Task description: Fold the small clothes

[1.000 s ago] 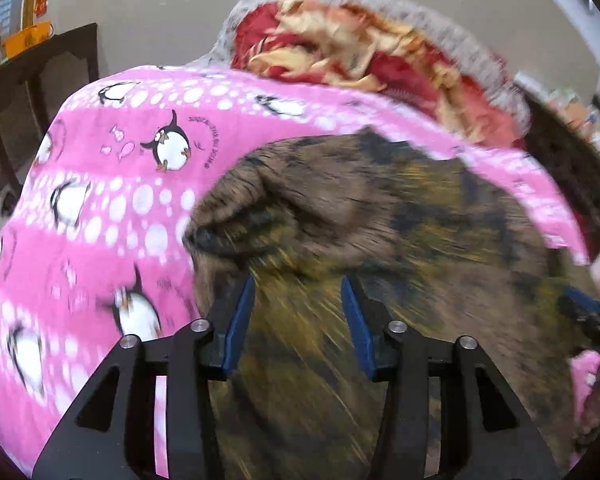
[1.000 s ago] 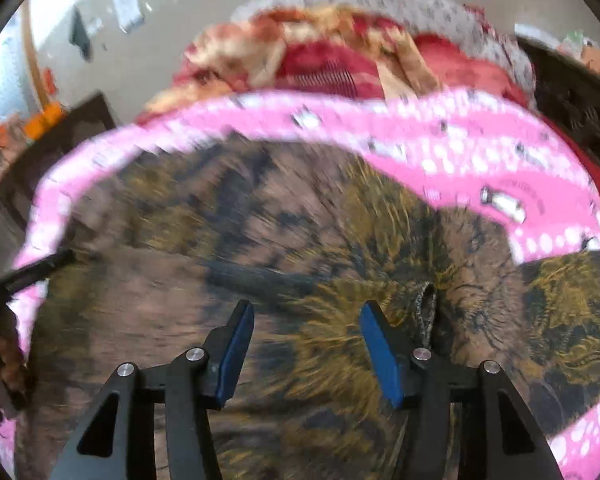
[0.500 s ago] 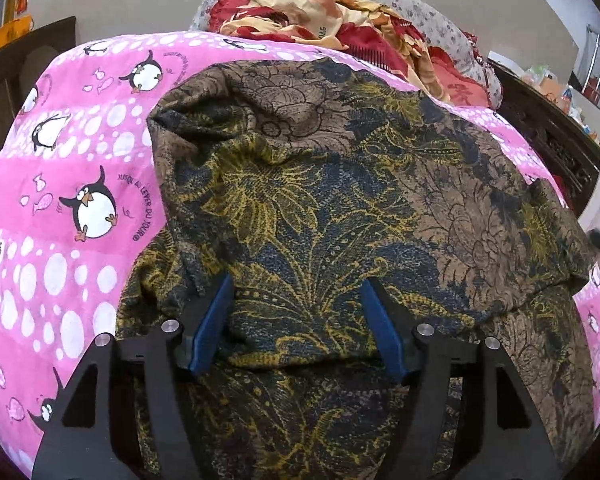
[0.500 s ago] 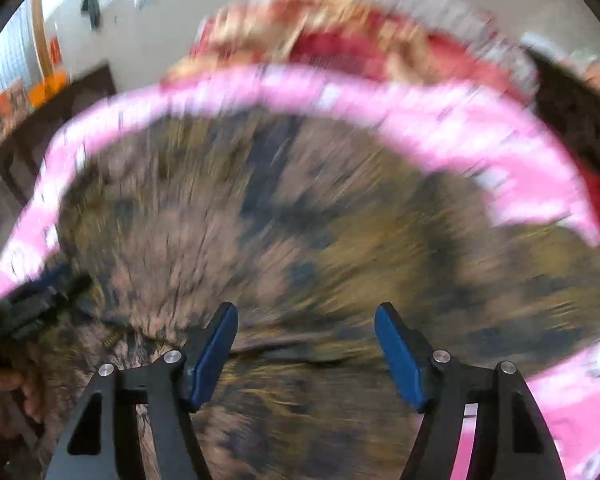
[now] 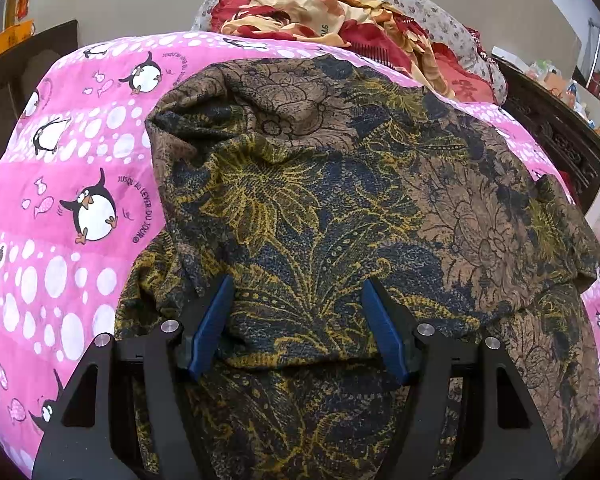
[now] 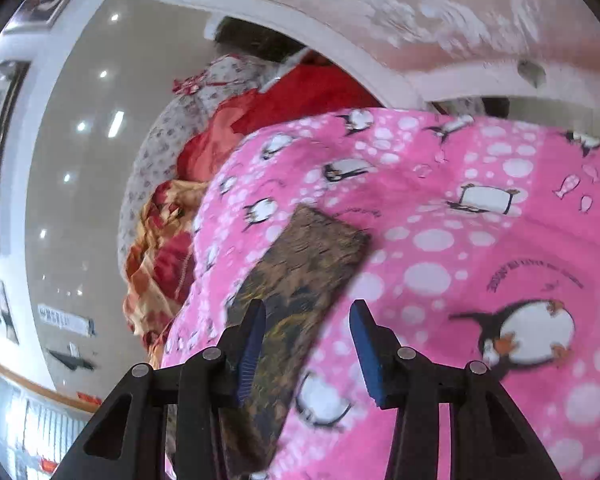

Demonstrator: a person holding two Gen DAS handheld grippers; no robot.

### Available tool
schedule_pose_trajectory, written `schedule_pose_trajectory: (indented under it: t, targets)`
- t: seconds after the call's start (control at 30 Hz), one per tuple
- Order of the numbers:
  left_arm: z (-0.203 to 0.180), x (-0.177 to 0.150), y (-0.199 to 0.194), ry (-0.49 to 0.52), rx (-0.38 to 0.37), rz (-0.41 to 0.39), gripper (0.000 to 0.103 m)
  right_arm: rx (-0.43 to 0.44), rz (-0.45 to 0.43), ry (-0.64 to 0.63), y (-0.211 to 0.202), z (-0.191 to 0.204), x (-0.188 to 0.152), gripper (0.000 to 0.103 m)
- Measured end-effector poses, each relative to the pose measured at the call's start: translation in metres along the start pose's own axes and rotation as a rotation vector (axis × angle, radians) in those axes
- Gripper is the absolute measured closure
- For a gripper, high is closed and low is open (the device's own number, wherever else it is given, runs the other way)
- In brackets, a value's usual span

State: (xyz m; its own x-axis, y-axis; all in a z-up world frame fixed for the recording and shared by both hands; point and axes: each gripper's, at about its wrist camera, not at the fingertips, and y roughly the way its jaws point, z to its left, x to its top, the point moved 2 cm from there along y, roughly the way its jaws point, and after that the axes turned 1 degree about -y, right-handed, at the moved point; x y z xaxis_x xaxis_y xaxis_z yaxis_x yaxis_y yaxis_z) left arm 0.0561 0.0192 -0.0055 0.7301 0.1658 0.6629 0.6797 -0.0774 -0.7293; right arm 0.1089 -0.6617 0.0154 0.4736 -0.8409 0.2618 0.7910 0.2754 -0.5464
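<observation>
A brown garment [image 5: 340, 208] with a yellow and dark blue floral print lies spread on a pink penguin blanket [image 5: 72, 184], its upper layer folded over the lower one. My left gripper [image 5: 297, 284] hovers over the garment's near part, open, with nothing pinched between its blue pads [image 5: 212, 320]. In the tilted, blurred right wrist view, a narrow strip of the same garment [image 6: 300, 272] runs across the blanket [image 6: 480, 240]. My right gripper [image 6: 308, 306] has its jaws closing. The strip lies by the left pad [image 6: 252, 344], and the right pad stands clear of it.
A heap of red and cream bedding [image 5: 340, 12] and a grey flowered pillow [image 5: 440, 20] sit beyond the blanket. Dark wooden furniture [image 5: 552, 120] stands at the right and a dark bench [image 5: 28, 64] at the left. The bedding [image 6: 160, 248] also shows in the right wrist view.
The garment went from blurred motion to lying still and spread. The left jaws widened. The right wrist view swung off the garment's middle and rolled, now facing the blanket and a strip of cloth.
</observation>
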Motion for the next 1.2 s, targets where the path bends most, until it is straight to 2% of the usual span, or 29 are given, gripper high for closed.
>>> schedule_pose_trajectory:
  t: [0.07,0.17,0.2,0.23,0.3,0.4,0.57,0.6,0.67,0.73,0.8,0.93,1.03,1.07,1.13,1.2]
  targets:
    - [0.0,0.0,0.0,-0.001,0.0,0.0,0.036,0.036,-0.006,0.03,0.009,-0.008,0.005,0.06]
    - [0.0,0.0,0.0,0.001,0.004,0.001,0.036,0.04,-0.056,0.02,0.017,-0.008,0.012,0.066]
    - [-0.001,0.0,0.001,0.0,0.005,0.002,0.036,0.025,-0.065,0.023,0.021,-0.011,0.014,0.076]
    - [0.0,0.0,0.001,0.0,0.003,0.001,0.036,0.005,-0.07,0.021,0.024,-0.012,0.016,0.093]
    - [0.0,0.0,0.001,0.0,0.003,0.001,0.036,-0.034,-0.074,-0.038,0.025,-0.005,0.015,0.099]
    - [0.0,0.0,0.001,-0.001,0.002,0.001,0.036,-0.053,-0.137,-0.176,0.001,0.033,0.02,0.099]
    - [0.0,0.001,0.0,-0.013,-0.009,-0.004,0.036,-0.025,-0.373,-0.371,-0.089,0.123,0.039,0.099]
    - [0.0,0.001,0.0,-0.015,-0.012,-0.004,0.037,-0.012,-0.401,-0.412,-0.103,0.144,0.038,0.099]
    - [0.001,0.001,0.0,-0.021,-0.019,-0.007,0.036,0.029,-0.383,-0.482,-0.109,0.178,0.026,0.099]
    - [0.001,0.001,0.0,-0.028,-0.026,-0.009,0.036,0.073,-0.338,-0.589,-0.101,0.218,-0.003,0.099]
    - [0.003,0.001,-0.002,-0.035,-0.03,-0.014,0.036,0.132,-0.255,-0.691,-0.078,0.253,-0.047,0.099]
    - [0.004,0.014,-0.014,-0.057,-0.06,-0.005,0.036,0.283,-0.027,-0.886,-0.01,0.313,-0.171,0.099]
    - [0.005,0.033,-0.04,-0.087,-0.146,-0.053,0.036,0.357,0.127,-0.945,0.042,0.329,-0.26,0.099]
    - [0.006,0.036,-0.046,-0.088,-0.152,-0.067,0.036,0.361,0.168,-0.976,0.06,0.329,-0.29,0.099]
    - [0.014,0.043,-0.055,-0.102,-0.126,-0.087,0.036,0.331,0.274,-1.03,0.098,0.317,-0.348,0.099]
    - [0.02,0.044,-0.054,-0.126,-0.133,-0.066,0.036,0.269,0.356,-1.087,0.132,0.291,-0.395,0.099]
